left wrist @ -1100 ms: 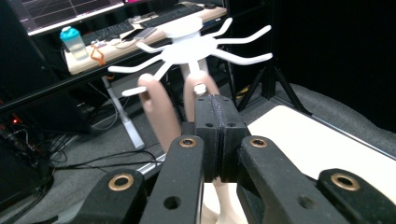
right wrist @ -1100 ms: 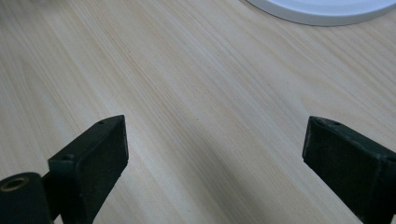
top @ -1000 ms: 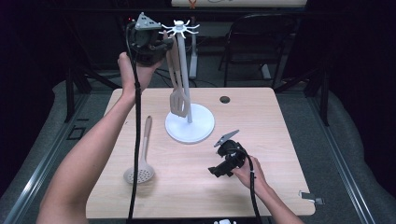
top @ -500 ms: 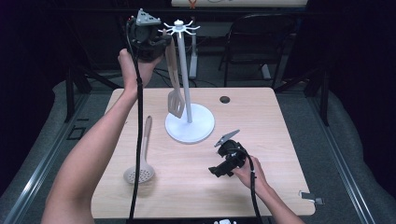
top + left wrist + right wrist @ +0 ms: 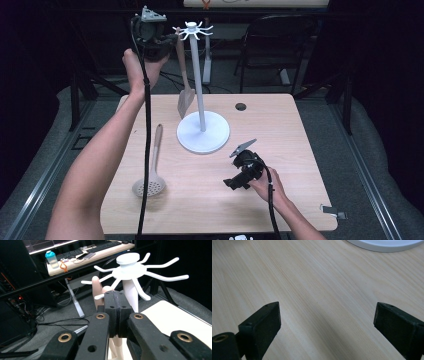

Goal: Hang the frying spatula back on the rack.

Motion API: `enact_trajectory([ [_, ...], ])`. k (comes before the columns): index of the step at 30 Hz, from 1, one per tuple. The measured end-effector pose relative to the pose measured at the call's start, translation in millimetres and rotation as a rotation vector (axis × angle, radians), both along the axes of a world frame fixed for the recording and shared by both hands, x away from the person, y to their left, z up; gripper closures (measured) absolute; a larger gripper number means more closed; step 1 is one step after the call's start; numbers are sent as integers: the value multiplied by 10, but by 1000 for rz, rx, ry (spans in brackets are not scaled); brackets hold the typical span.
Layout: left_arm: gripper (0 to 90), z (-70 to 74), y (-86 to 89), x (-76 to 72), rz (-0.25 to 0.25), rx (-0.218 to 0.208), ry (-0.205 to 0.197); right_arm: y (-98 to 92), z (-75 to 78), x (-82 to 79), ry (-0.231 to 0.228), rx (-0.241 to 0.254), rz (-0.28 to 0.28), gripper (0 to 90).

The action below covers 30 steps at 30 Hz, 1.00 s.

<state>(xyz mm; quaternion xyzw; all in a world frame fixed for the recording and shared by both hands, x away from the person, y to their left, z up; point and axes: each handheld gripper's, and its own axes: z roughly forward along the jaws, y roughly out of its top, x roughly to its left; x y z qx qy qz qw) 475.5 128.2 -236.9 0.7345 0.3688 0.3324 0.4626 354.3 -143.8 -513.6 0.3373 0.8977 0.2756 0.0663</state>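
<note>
Two grippers are at work over a pale wooden worktop [image 5: 300, 200]. At the far left of the high view, the person's left forearm [image 5: 100, 165] rises steeply from the bottom edge, and the left gripper [image 5: 167, 42] is held high above the worktop's far left corner, level with the crown of the white utensil stand [image 5: 200, 100]. Its jaws are pressed together on the upper end of a wooden spatula [image 5: 184, 85], which hangs down from them with its flat blade low beside the stand's pole, above the worktop. In the left gripper view the pads meet with almost no gap, the spatula's pale handle [image 5: 96, 290] rises just behind them, and the stand's curved white hooks [image 5: 160, 265] fan out close beyond, one short hook just beside the handle. Below, on the worktop's left part, a slotted spoon [image 5: 151, 170] lies flat with its wooden handle pointing away and its perforated bowl nearest the person. The stand's round base [image 5: 203, 132] sits near the worktop's middle, with a small dark hole [image 5: 241, 106] behind it to the right. Farther right, the right gripper [image 5: 235, 183] rests low at the worktop, well apart from the stand; its jaws stand wide with only bare wood between them.
</note>
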Motion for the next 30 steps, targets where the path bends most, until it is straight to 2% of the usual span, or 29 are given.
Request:
enact_trajectory([
  [1, 889, 0, 2, -2, -3, 1, 1, -6, 11, 6, 4, -15, 11, 71],
  [3, 857, -2, 14, -10, -11, 2, 6, -8, 11, 7, 5, -16, 11, 71],
  [4, 848, -4, 25, -18, -10, 2, 9, -3, -2, -1, 1, 1, -4, 71],
  [5, 834, -8, 37, -24, -9, -2, 11, -10, 10, 5, 6, -14, 6, 71],
  [8, 763, -19, 85, -50, -11, 4, 22, -17, 10, 12, 8, -22, 12, 71],
  [10, 671, -34, 115, -66, -5, 6, 42, -15, 9, 10, 9, -15, 11, 71],
  [12, 623, -61, 148, -82, -11, 8, 57, -17, 14, 9, 6, -22, 10, 71],
  [16, 525, -147, 201, -143, -24, 12, 80, -11, 11, 9, 8, -24, 10, 71],
  [17, 512, -174, 206, -166, -28, 11, 83, -2, -3, 1, 2, -7, -2, 71],
  [18, 498, -200, 212, -191, -31, 17, 80, -4, 7, 6, 5, -23, 9, 71],
  [21, 449, -274, 236, -257, -38, 19, 84, 13, -12, -5, 4, -1, -1, 71],
  [22, 432, -303, 245, -272, -40, 17, 91, 6, 3, 3, 6, -32, 15, 71],
  [30, 312, -643, 290, -366, -41, 35, 159, 25, -1, -22, 1, -40, 8, 78],
])
